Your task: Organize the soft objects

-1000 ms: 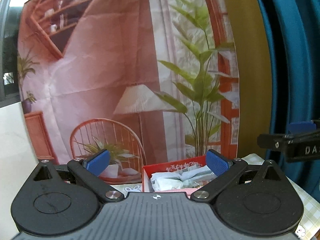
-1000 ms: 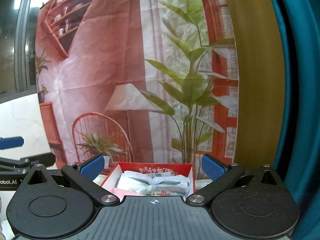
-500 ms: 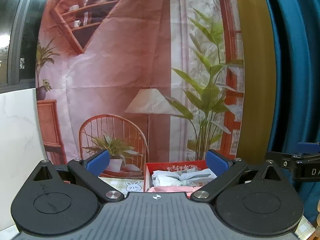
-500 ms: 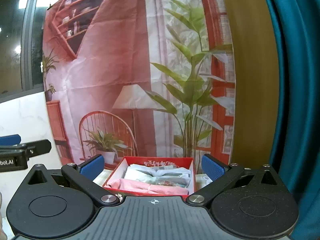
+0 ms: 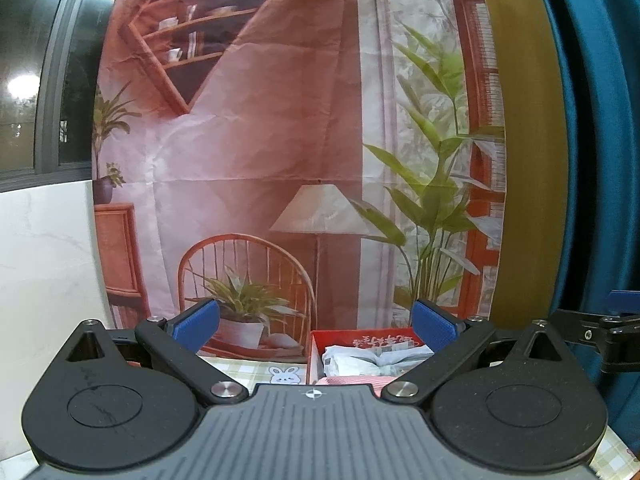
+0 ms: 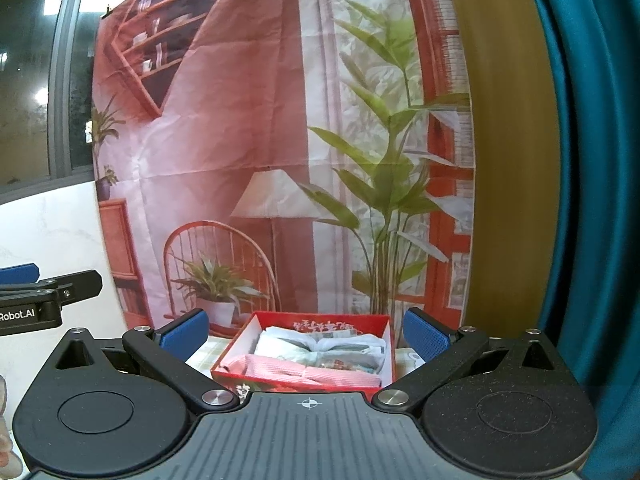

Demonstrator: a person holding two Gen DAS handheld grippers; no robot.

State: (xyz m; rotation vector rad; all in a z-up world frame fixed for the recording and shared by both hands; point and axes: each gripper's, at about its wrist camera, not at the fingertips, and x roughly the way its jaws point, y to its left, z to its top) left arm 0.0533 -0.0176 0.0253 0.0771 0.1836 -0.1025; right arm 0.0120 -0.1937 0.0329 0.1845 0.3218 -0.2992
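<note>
Red box (image 6: 362,322) ahead on the checked tablecloth (image 5: 256,370), just in front of the printed backdrop (image 5: 280,140). Inside: folded pink cloth (image 6: 316,372) nearest, pale folded pieces (image 6: 320,346) behind, lying flat. Left gripper (image 5: 316,322) spread wide, empty. Right gripper (image 6: 304,334) likewise agape, nothing between the pads. Likely packing finished or nearly so; next, probably a final check or tamp.

Left wrist view: looks level over its own spread fingers, toward the printed backdrop (image 5: 280,140); red box (image 5: 320,340) low and right of centre
Right wrist view: same heading, from further right; box centred
Shared: backdrop, box, teal curtain (image 6: 592,200)
</note>
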